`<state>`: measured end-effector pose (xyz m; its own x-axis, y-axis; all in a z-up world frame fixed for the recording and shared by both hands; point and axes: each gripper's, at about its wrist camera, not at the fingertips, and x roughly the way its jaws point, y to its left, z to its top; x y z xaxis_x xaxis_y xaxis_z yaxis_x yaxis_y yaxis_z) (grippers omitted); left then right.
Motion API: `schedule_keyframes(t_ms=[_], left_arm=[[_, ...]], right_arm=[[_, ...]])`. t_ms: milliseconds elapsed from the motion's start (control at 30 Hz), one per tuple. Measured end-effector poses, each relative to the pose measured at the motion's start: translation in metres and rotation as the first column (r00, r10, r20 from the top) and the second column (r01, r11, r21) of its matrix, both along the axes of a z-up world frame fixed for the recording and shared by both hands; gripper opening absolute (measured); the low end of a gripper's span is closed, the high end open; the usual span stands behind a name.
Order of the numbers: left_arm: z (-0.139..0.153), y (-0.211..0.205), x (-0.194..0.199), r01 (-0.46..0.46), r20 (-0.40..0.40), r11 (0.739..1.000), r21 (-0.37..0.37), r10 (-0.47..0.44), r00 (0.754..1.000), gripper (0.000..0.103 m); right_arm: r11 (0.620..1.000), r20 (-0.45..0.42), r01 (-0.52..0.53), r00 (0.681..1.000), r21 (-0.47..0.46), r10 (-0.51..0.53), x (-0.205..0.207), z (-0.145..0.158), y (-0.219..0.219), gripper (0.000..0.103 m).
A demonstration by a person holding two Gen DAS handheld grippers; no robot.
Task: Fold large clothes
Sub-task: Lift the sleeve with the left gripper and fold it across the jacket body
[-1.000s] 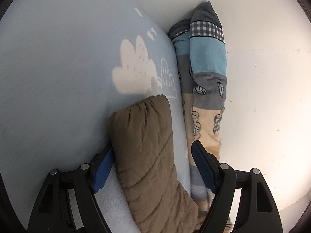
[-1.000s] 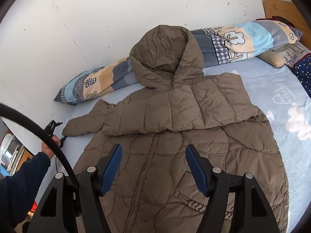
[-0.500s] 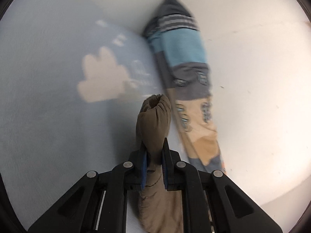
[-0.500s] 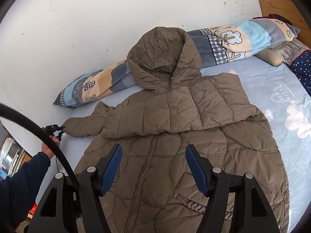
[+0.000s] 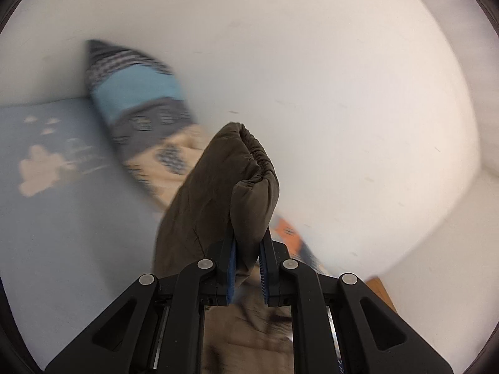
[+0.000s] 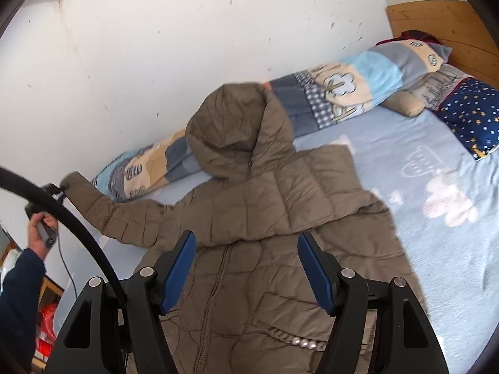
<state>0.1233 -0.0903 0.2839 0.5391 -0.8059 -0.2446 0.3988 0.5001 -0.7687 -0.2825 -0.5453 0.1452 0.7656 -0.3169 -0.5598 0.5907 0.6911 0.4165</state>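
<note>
A brown quilted hooded jacket (image 6: pixel 268 218) lies face up on the blue bed sheet (image 6: pixel 436 255), hood toward the wall, its right sleeve folded across the chest. My left gripper (image 5: pixel 248 243) is shut on the cuff of the left sleeve (image 5: pixel 237 180) and holds it lifted off the bed. From the right wrist view that gripper (image 6: pixel 54 190) shows far left in a person's hand (image 6: pixel 39 227), with the sleeve (image 6: pixel 106 208) stretched up to it. My right gripper (image 6: pixel 246 268) hovers open above the jacket's zipped front, nothing between its fingers.
A long patchwork bolster (image 6: pixel 343 93) lies along the white wall (image 6: pixel 187 46) behind the hood. A star-print pillow (image 6: pixel 471 118) and wooden headboard (image 6: pixel 436 21) are at the right. A black cable (image 6: pixel 71 218) arcs across the left.
My left gripper closed on the sleeve cuff, then rose sharply and rolled, pulling the sleeve up off the sheet. My right gripper shifted slightly over the jacket and stayed open.
</note>
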Motion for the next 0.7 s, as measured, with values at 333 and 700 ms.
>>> schedule_keyframes(t_ms=[333, 700], left_arm=[[0.048, -0.165, -0.141, 0.288, 0.103, 0.949, 0.130, -0.301, 0.948, 0.012], [-0.084, -0.340, -0.254, 0.458, -0.033, 0.828, 0.322, -0.474, 0.880, 0.012]], right_arm=[[0.997, 0.067, 0.082, 0.994, -0.006, -0.081, -0.048, 0.019, -0.021, 0.072], [0.991, 0.129, 0.135, 0.982, 0.023, -0.137, -0.087, 0.033, -0.037, 0.072]])
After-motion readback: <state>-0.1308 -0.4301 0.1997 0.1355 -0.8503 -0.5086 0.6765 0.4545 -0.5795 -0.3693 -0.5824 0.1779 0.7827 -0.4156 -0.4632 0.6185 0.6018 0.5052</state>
